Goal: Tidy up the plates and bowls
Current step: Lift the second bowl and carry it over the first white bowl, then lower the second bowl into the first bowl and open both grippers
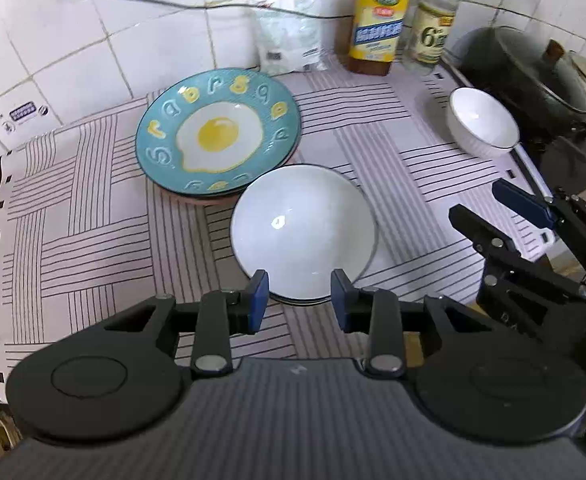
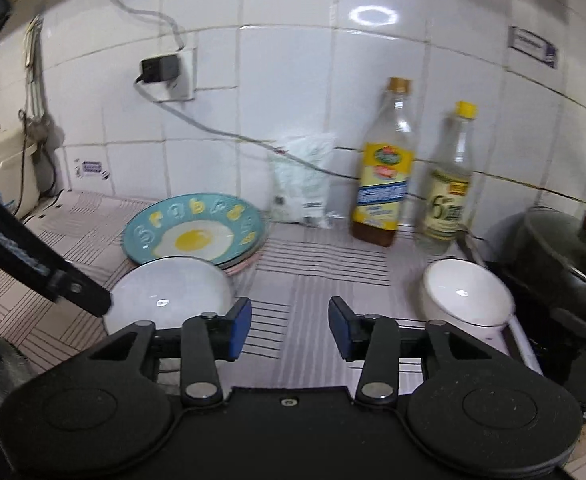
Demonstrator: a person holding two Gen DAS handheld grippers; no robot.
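A white plate (image 1: 303, 232) lies on the striped mat (image 1: 93, 220), its far rim tucked against a stack topped by a teal plate with a fried-egg design (image 1: 217, 132). My left gripper (image 1: 299, 292) hovers open over the white plate's near rim, its blue pads clear of it. A small white bowl (image 1: 481, 124) stands at the mat's right edge by the stove. The right gripper (image 1: 481, 206) is to the right of the white plate. In the right wrist view that gripper (image 2: 289, 324) is open over bare mat, between the white plate (image 2: 169, 296) and the bowl (image 2: 465, 296). The teal plate (image 2: 193, 236) lies further back.
Two bottles (image 1: 377, 28) (image 1: 433, 28) and a white bag (image 1: 293, 28) stand against the tiled wall. A dark lidded pot (image 1: 533, 76) sits on the stove at the right. A cable (image 2: 213, 132) runs from a wall socket behind the plates.
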